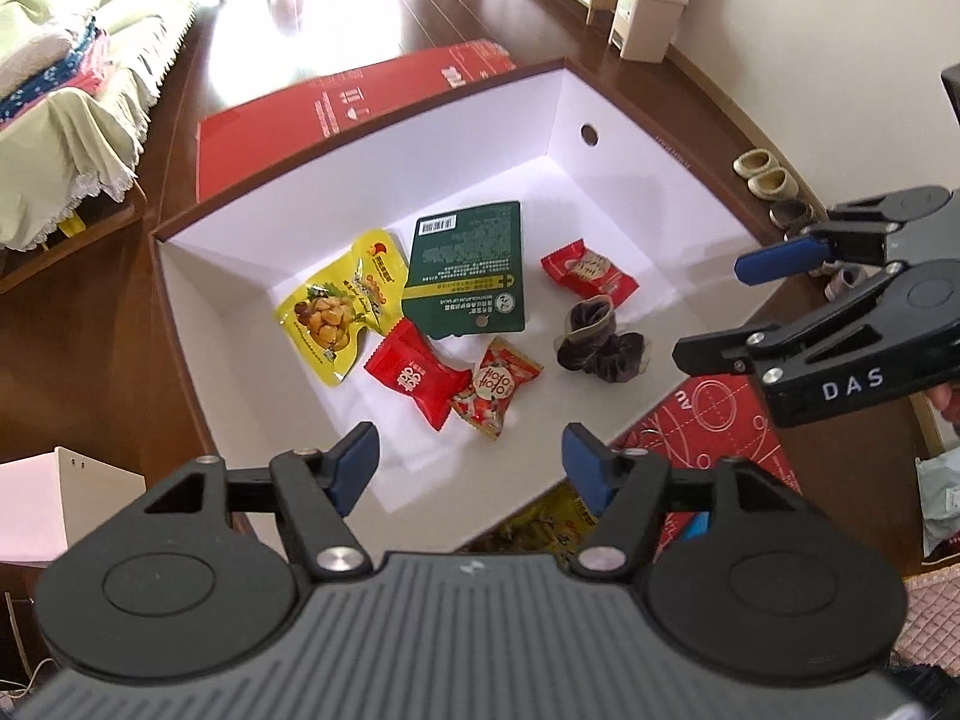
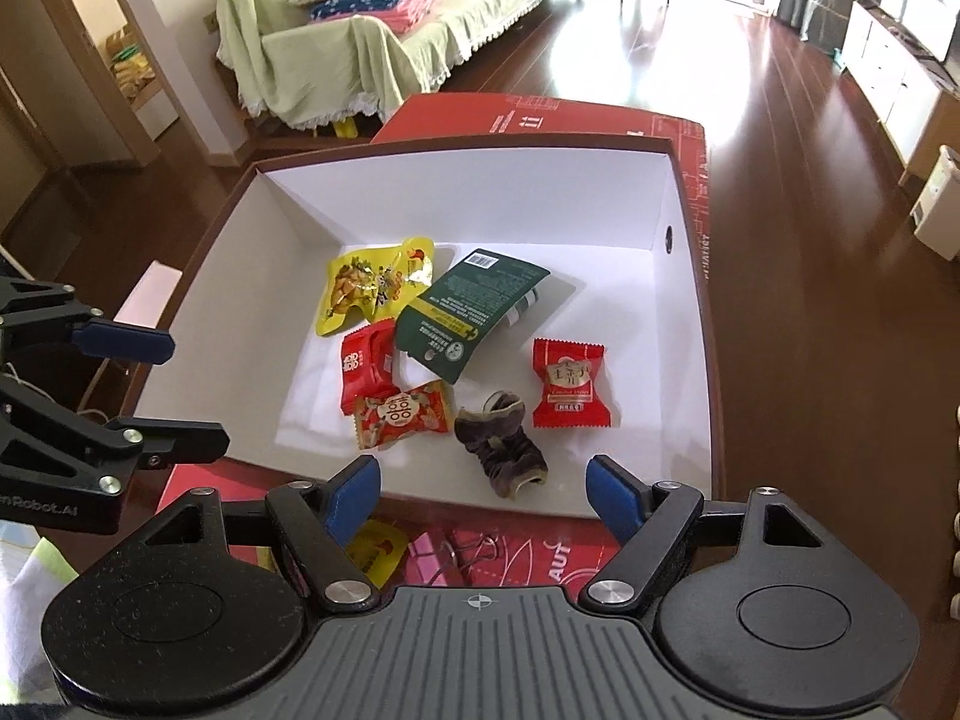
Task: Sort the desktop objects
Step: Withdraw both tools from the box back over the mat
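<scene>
A white-lined box (image 1: 558, 114) (image 2: 300, 222) holds a yellow chestnut packet (image 1: 342, 309) (image 2: 372, 285), a green card packet (image 1: 468, 267) (image 2: 474, 306), a red candy (image 1: 414, 381) (image 2: 366, 366), an orange-red candy (image 1: 495, 387) (image 2: 402, 414), another red candy (image 1: 588, 273) (image 2: 567, 384) and a dark scrunchie (image 1: 600, 339) (image 2: 501, 444). My left gripper (image 1: 471, 465) (image 2: 180, 390) is open and empty over the box's near edge. My right gripper (image 2: 483, 495) (image 1: 708, 312) is open and empty, near the scrunchie.
The box sits on a red mat (image 1: 714, 432) (image 2: 540, 552). A yellow packet (image 2: 375, 546) (image 1: 558, 525), a pink item (image 2: 429, 549) and a metal binder clip (image 2: 474, 549) lie on the mat below the box. A sofa (image 2: 360, 30), a bin (image 1: 645, 15).
</scene>
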`<state>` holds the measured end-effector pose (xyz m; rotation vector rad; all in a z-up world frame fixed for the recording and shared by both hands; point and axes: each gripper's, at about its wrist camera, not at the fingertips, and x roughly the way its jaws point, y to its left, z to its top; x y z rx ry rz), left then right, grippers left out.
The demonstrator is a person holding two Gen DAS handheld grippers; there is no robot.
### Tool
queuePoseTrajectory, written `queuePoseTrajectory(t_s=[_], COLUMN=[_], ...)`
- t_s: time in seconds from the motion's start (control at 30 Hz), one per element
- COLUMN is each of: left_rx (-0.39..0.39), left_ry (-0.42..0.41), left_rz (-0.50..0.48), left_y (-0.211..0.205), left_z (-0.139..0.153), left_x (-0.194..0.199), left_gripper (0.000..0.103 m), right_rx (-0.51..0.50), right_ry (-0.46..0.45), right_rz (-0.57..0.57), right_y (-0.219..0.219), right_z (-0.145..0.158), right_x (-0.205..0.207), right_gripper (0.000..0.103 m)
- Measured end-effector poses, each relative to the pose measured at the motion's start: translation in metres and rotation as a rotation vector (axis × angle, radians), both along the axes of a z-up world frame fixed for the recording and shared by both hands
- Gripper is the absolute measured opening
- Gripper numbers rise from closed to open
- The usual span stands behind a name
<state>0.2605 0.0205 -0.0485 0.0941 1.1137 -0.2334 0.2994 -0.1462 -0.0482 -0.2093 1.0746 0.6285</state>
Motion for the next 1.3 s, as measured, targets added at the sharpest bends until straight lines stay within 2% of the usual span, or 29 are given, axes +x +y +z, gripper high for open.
queuePoseTrajectory(t_s=[0.17, 0.33, 0.43, 0.67, 0.93, 1.3], left_rx=[0.011, 0.023, 0.032, 0.042, 0.053, 0.054], left_ry=[-0.034, -0.06, -0.07, -0.083, -0.115, -0.133], left_rz=[0.013, 0.033, 0.045, 0.079, 0.105, 0.121], left_y=[-0.002, -0.004, -0.006, -0.008, -0.013, -0.024], left_z=[0.013, 0.025, 0.031, 0.039, 0.049, 0.051], left_x=[-0.018, -0.036, -0.047, -0.066, -0.086, -0.11], left_gripper=[0.068, 0.076, 0.077, 0.079, 0.086, 0.089], right_rx=[0.009, 0.017, 0.03, 0.068, 0.076, 0.078], right_ry=[-0.026, -0.042, -0.046, -0.056, -0.088, -0.082], right_rz=[-0.03, -0.066, -0.089, -0.118, -0.134, -0.14], right_y=[-0.003, -0.008, -0.013, -0.025, -0.035, -0.046], right_z=[0.008, 0.017, 0.022, 0.032, 0.04, 0.041], right_x=[-0.015, -0.028, -0.034, -0.048, -0.071, -0.099], right_gripper=[0.079, 0.079, 0.079, 0.079, 0.079, 0.079])
